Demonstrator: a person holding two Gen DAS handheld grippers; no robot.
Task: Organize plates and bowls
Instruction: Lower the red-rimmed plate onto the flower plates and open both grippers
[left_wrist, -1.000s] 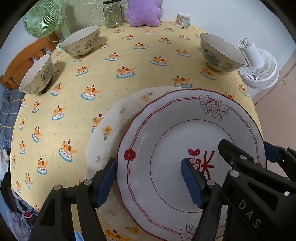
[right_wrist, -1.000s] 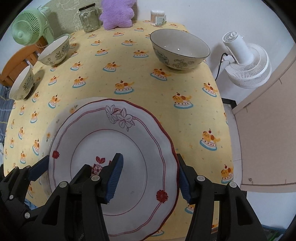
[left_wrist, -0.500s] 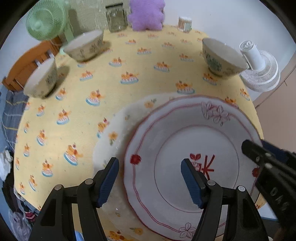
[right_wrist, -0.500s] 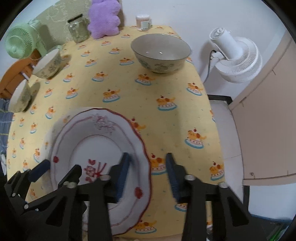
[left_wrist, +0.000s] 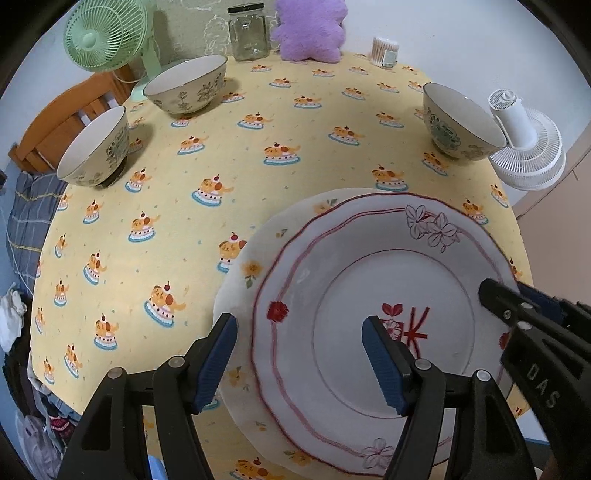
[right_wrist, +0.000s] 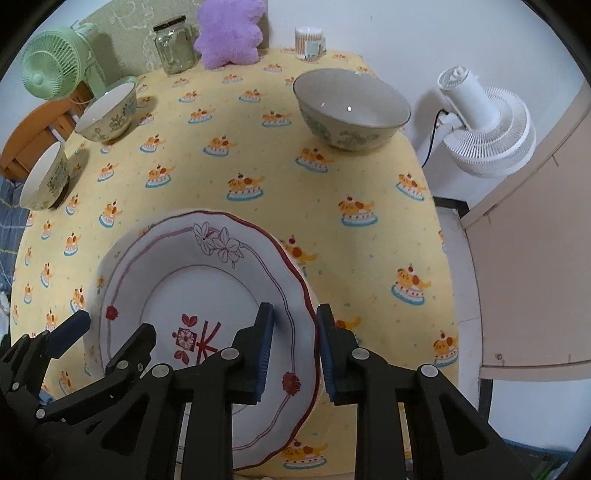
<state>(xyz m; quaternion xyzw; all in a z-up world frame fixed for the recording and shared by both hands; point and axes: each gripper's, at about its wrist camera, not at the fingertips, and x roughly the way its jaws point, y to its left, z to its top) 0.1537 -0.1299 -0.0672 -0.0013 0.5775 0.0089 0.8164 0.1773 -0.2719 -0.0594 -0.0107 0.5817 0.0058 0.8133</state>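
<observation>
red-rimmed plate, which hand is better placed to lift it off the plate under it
Right. The right tongs already straddle the red-rimmed plate at its rim, nearly closed. The left tongs stand wide open over its other rim.

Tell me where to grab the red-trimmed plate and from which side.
Take the red-trimmed plate by its raised scalloped rim on the right, coming from above with one finger inside and one outside. It lies flat on the flowered plate, so only the edge offers a pinch. The right gripper already straddles that rim.
</observation>
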